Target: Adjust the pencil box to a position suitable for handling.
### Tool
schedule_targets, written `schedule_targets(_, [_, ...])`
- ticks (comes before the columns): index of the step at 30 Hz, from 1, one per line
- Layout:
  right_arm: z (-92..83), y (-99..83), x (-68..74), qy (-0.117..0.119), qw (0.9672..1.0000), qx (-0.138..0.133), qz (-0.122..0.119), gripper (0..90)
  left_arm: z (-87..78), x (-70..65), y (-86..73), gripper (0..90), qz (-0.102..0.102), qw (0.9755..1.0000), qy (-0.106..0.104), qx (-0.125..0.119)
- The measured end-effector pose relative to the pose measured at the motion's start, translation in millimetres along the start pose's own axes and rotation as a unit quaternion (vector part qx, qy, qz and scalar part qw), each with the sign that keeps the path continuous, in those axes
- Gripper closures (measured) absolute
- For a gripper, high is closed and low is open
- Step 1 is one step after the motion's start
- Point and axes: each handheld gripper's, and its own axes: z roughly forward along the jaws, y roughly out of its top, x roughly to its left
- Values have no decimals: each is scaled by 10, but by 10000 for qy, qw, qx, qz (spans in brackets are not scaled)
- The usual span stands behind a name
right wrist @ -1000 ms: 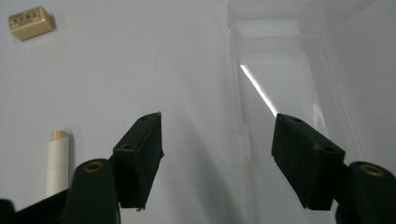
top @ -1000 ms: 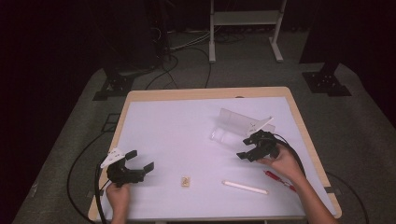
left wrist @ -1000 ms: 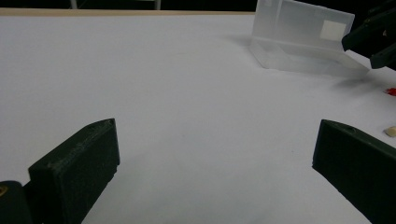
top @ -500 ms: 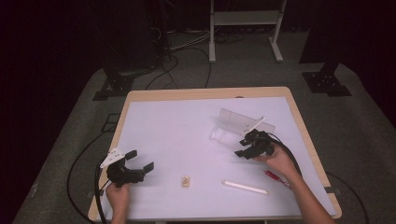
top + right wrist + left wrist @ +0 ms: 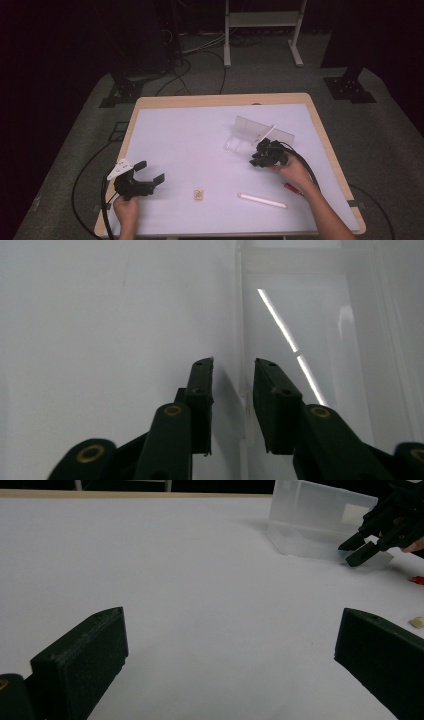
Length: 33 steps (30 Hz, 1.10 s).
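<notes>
A clear plastic box lies on the white table, right of centre; a thin white stick leans in it. My right gripper is at the box's near corner. In the right gripper view its jaws stand on either side of the box's thin wall, and a gap shows between the pads and the wall. These jaws have just been closing. The left gripper rests at the front left, wide open with nothing between its fingers. The left gripper view shows the box and the right gripper far off.
A white stick lies near the front edge, with a small tan piece to its left. A red pen lies by the right hand. Cables trail off both table sides to the floor.
The right gripper has shifted a little left and down onto the box's near corner, and its jaws have narrowed around the wall. The left gripper has stayed where it was.
</notes>
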Motion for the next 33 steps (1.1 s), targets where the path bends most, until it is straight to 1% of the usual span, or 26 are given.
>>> schedule_targets(4, [2,13,8,-63,10000,25,-67,775,-1,3,0,0,-8,10000,3,-5])
schedule_targets(5, [5,16,7,-90,9999,25,-127,783,-1,3,1,0,-8,10000,3,-5])
schedule_targets(7, [6,20,5,-106,9998,40,-145,795,-2,3,1,0,-11,10000,3,-4])
schedule_targets(8, [2,28,3,-165,9996,92,-193,818,-1,1,0,0,-27,10000,5,-7])
schedule_targets(11, [5,33,-2,-182,9995,102,-228,837,-2,1,0,0,-27,10000,4,-4])
schedule_targets(12, [5,34,-5,-197,9993,96,-294,848,-1,1,0,0,-31,10000,4,-5])
schedule_targets(17, [8,35,-11,-145,9995,60,-287,852,1,0,-1,0,-29,10000,5,-20])
schedule_targets(19, [2,43,-3,-184,9991,30,-380,854,1,0,-2,0,-32,10000,5,-22])
schedule_targets(21, [-4,48,4,-193,9990,39,-405,855,0,1,-1,0,-34,10000,6,-17])
schedule_targets(22, [-16,56,13,-214,9986,41,-482,855,0,1,-1,0,-35,10000,6,-20])
schedule_targets(28, [-59,67,40,-284,9977,66,-616,859,1,1,-2,0,-33,10000,7,-20])
schedule_targets(30, [-71,71,49,-306,9975,85,-628,860,0,1,-1,1,-37,10000,3,-17])
schedule_targets(31, [-88,77,57,-320,9971,77,-683,860,0,1,-1,0,-37,10000,2,-17])
schedule_targets(33, [-128,96,90,-302,9971,-4,-700,860,-1,1,-1,0,-39,10000,8,-11])
